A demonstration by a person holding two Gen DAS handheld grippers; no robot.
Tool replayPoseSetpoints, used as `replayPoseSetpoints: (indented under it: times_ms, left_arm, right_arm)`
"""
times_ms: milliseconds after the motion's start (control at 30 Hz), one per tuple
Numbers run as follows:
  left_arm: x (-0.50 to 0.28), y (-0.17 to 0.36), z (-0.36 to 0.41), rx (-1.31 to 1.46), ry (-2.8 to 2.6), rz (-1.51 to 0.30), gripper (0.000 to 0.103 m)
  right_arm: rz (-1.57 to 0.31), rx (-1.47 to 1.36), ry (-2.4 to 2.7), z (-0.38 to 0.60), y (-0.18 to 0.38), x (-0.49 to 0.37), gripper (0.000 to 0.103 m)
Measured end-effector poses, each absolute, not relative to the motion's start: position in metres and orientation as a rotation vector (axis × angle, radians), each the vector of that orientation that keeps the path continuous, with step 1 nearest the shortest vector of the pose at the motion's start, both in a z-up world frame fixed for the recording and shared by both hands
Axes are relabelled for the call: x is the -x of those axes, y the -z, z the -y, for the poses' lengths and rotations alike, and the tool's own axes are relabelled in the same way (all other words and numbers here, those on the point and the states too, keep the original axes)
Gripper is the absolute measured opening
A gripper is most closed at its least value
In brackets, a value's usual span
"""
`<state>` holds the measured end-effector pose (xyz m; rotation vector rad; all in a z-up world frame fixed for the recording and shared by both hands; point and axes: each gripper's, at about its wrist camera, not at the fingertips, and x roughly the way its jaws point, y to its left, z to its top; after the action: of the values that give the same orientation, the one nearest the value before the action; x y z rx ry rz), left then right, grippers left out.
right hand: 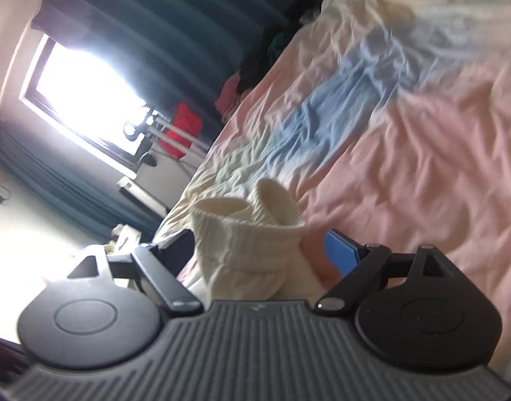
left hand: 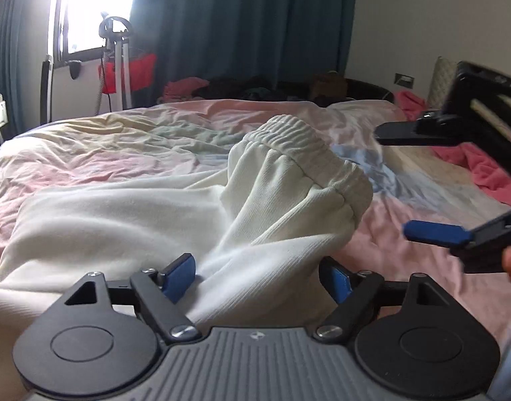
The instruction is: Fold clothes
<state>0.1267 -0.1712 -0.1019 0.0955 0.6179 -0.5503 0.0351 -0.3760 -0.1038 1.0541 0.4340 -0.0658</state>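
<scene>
White sweatpants (left hand: 195, 207) lie on the bed, with the elastic waistband (left hand: 309, 153) bunched up at the middle. My left gripper (left hand: 259, 277) is open, its blue pads on either side of a fold of the white fabric. My right gripper (left hand: 406, 183) shows at the right of the left wrist view, turned on its side, open and empty, just right of the waistband. In the right wrist view the right gripper (right hand: 259, 250) is open, with a ribbed white cuff (right hand: 248, 227) standing between its fingers.
The pastel patchwork bedcover (left hand: 121, 147) spans the bed. A pile of dark and pink clothes (left hand: 242, 88) lies along the far edge. A pink garment (left hand: 489, 170) lies at the right. A garment steamer stand (left hand: 116, 60) stands by the window. Teal curtains hang behind.
</scene>
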Motion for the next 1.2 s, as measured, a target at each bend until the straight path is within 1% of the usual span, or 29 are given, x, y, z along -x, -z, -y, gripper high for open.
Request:
replayPoseSetpoints:
  times_ms: [67,167,233,267,400,533,600,667,733,767,800,867,900,1000,1067,1167,1200]
  left_arm:
    - [-0.116,0.086,0.137,-0.09,0.572,-0.623,0.083]
    - [-0.099,0.062,0.087,-0.056,0.536,-0.58,0.084]
    - [-0.09,0.048,0.059,-0.016,0.481,-0.536,0.089]
    - [-0.088,0.045,0.046,0.012,0.455,-0.525,0.089]
    - [-0.09,0.049,0.007,0.125,0.35,-0.535,0.088]
    - [-0.093,0.057,-0.015,0.186,0.313,-0.555,0.087]
    - [-0.096,0.062,-0.019,0.181,0.311,-0.557,0.086]
    - [-0.101,0.072,-0.015,0.157,0.31,-0.568,0.085]
    - [-0.105,0.081,-0.011,0.132,0.324,-0.59,0.084]
    - [-0.108,0.086,-0.009,0.12,0.337,-0.607,0.083]
    - [-0.11,0.089,-0.009,0.11,0.339,-0.619,0.083]
    - [-0.113,0.093,-0.01,0.101,0.334,-0.634,0.084]
    - [-0.114,0.094,-0.012,0.108,0.333,-0.639,0.084]
    - [-0.115,0.098,-0.017,0.144,0.329,-0.672,0.084]
    - [-0.117,0.101,-0.018,0.159,0.325,-0.704,0.084]
    - [-0.114,0.101,-0.017,0.154,0.314,-0.717,0.084]
    - [-0.113,0.1,-0.016,0.149,0.314,-0.716,0.084]
  right_arm:
    - [-0.466,-1.117,0.014,0.371,0.111,-0.04,0.088]
    - [-0.513,-1.194,-0.027,0.364,0.121,-0.046,0.088]
    - [-0.528,-1.199,-0.026,0.357,0.124,-0.049,0.088]
    - [-0.534,-1.201,-0.026,0.354,0.125,-0.051,0.088]
    - [-0.538,-1.263,-0.003,0.35,0.136,-0.059,0.088]
    - [-0.515,-1.172,0.072,0.339,0.129,-0.071,0.087]
    - [-0.544,-1.11,0.122,0.333,0.129,-0.082,0.077]
    - [-0.566,-1.062,0.162,0.327,0.13,-0.091,0.076]
    - [-0.569,-1.027,0.19,0.324,0.133,-0.095,0.071]
    - [-0.57,-1.006,0.195,0.324,0.132,-0.097,0.066]
    - [-0.569,-0.989,0.196,0.324,0.13,-0.099,0.054]
    - [-0.565,-0.951,0.192,0.323,0.123,-0.101,0.039]
    - [-0.56,-0.931,0.186,0.322,0.117,-0.102,0.037]
    - [-0.558,-0.818,0.144,0.32,0.093,-0.106,0.036]
    - [-0.599,-0.753,0.124,0.324,0.084,-0.111,0.036]
    - [-0.701,-0.701,0.074,0.335,0.095,-0.119,0.037]
    - [-0.713,-0.731,0.079,0.341,0.102,-0.116,0.039]
